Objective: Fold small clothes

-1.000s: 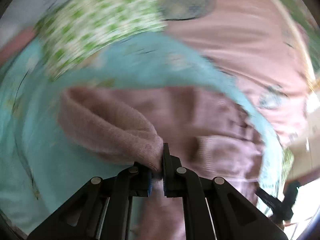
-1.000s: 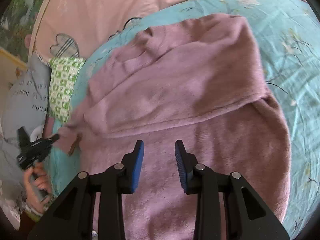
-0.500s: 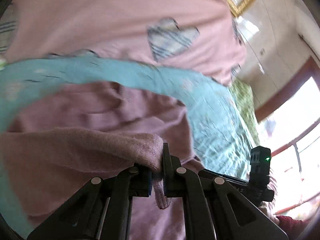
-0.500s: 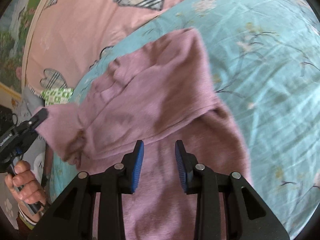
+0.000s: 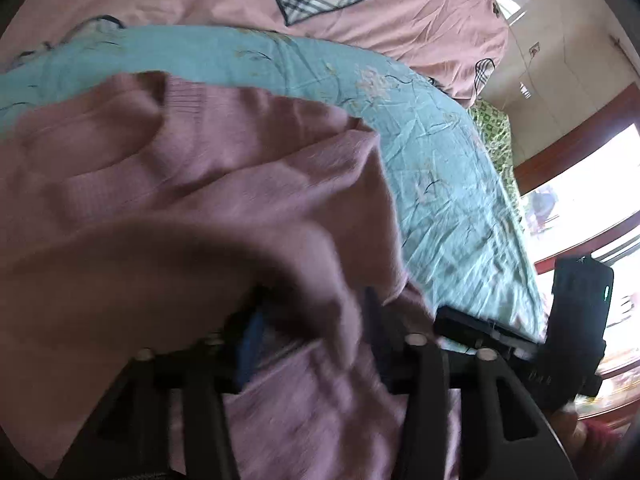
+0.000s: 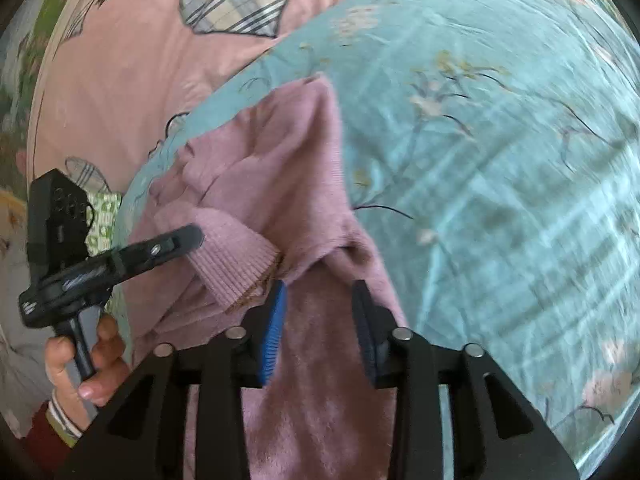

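Note:
A mauve knit sweater (image 6: 280,168) lies on a teal floral sheet (image 6: 500,152). My left gripper (image 5: 312,320) has its jaws apart, and the sweater's sleeve (image 5: 200,260) drapes loosely over and between them. In the right wrist view the left gripper (image 6: 184,240) sits at the ribbed cuff (image 6: 236,256), which lies across the sweater's body. My right gripper (image 6: 320,304) is open and empty, just above the sweater's lower body. It also shows at the right edge of the left wrist view (image 5: 576,320).
A pink quilt with plaid hearts (image 5: 360,12) lies beyond the teal sheet. A green patterned cloth (image 6: 102,220) sits at the left. A bright window (image 5: 592,184) and wall are to the right of the bed.
My left gripper carried the sleeve across the sweater's body to the right, then its jaws opened and the cuff slackened. My right gripper stayed open and shifted slightly.

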`<state>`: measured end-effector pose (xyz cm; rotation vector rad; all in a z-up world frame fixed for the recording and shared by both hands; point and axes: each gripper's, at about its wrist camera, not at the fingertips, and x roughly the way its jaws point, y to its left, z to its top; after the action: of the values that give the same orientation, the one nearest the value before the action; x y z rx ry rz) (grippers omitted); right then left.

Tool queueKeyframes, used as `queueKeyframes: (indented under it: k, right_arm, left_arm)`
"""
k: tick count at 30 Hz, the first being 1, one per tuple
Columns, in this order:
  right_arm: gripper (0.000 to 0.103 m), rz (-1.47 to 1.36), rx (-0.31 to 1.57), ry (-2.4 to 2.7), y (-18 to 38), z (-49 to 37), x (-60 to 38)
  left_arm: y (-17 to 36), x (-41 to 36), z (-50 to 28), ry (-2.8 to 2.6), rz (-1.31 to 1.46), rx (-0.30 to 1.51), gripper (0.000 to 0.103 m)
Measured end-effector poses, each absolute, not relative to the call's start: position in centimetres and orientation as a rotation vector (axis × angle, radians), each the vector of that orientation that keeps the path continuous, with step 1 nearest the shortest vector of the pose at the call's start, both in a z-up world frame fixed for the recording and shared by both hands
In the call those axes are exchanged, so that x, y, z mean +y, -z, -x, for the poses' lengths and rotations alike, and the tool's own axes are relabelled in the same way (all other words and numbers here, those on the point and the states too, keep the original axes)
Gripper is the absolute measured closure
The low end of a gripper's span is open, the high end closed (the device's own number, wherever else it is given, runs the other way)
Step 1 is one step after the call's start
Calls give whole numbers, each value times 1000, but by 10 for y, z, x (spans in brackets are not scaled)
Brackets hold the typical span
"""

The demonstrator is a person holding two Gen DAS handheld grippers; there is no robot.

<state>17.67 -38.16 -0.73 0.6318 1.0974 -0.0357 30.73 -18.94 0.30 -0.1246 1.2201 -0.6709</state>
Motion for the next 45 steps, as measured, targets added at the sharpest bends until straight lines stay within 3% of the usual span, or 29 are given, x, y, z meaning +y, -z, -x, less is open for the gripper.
queueKeyframes:
  k: [9,13,16,17,18,19,20,21,26,28,35,40,45]
  right_arm:
    - [33,-229,1028,-133,0,-207,-299]
    - [30,64,989,-87,14,-216,-266]
    - [30,134,989,-69,24,-224,-261]
    - [35,110,996,-70,25,-226,-266]
    - [58,68,1006,-88,26,-229,-271]
    - [71,19,1026,-108,28,-233,-278]
    - [90,-8,1050,-105,29,-236,-284]
    - [91,-30,1065,-109,29,-238,-289]
    - [93,-624,1041,-262,-9,-254,-359]
    - [93,-728,1100,-245,-6,-266,-385]
    - [94,-811,1270,-149,34,-282,-418]
    - [92,-660,1316,-24,50,-295,-408]
    - [77,-630,1237,60,41,-289,-395]
  left_arm:
    - [-8,-57,-246,296,22,1163,44]
    - [12,-9,-238,142,-13,1187,44]
    - [26,6,-235,78,-46,1185,44]
    - [32,11,-234,68,-41,1191,44]
    - [39,14,-233,48,-46,1197,44]
    - [46,15,-232,19,-60,1204,44]
    - [51,19,-230,4,-61,1205,42]
    - [52,22,-229,-1,-48,1199,42]
    - [49,46,-234,-66,-8,1182,44]
    - [49,55,-238,-82,14,1183,44]
    - [51,77,-238,-127,46,1183,44]
    - [53,90,-235,-143,87,1187,43]
    - [54,94,-233,-163,123,1193,42]
